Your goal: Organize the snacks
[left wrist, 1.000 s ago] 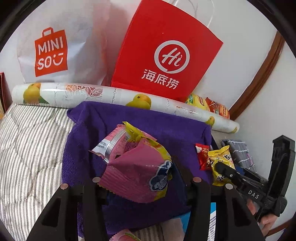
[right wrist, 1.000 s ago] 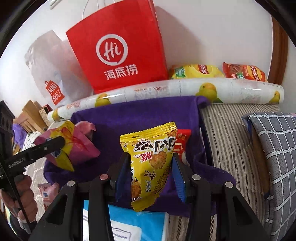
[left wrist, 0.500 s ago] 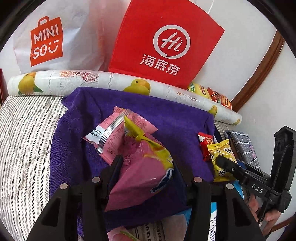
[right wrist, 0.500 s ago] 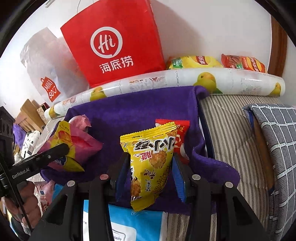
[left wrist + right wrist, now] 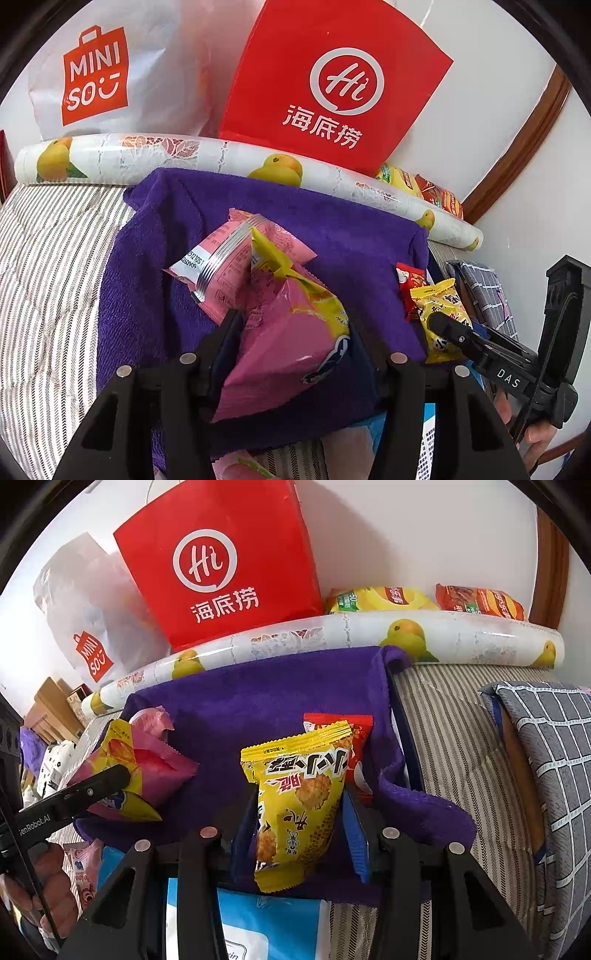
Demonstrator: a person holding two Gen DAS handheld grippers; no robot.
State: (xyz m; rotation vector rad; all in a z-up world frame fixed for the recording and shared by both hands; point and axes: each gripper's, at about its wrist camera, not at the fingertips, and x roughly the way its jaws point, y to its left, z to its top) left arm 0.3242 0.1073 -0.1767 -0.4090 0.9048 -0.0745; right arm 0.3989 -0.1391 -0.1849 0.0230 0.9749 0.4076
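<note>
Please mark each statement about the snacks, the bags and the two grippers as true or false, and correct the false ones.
1. The left gripper holds a pink and yellow snack packet. True.
2. The right gripper is empty. False: its fingers are shut on a yellow snack packet.
3. A red snack packet lies on the purple towel, behind the yellow one. True.
4. The red paper bag lies flat on the towel. False: it stands upright against the wall, behind the lemon-print roll.
5. The white Miniso bag stands beside the red bag. True.
</note>
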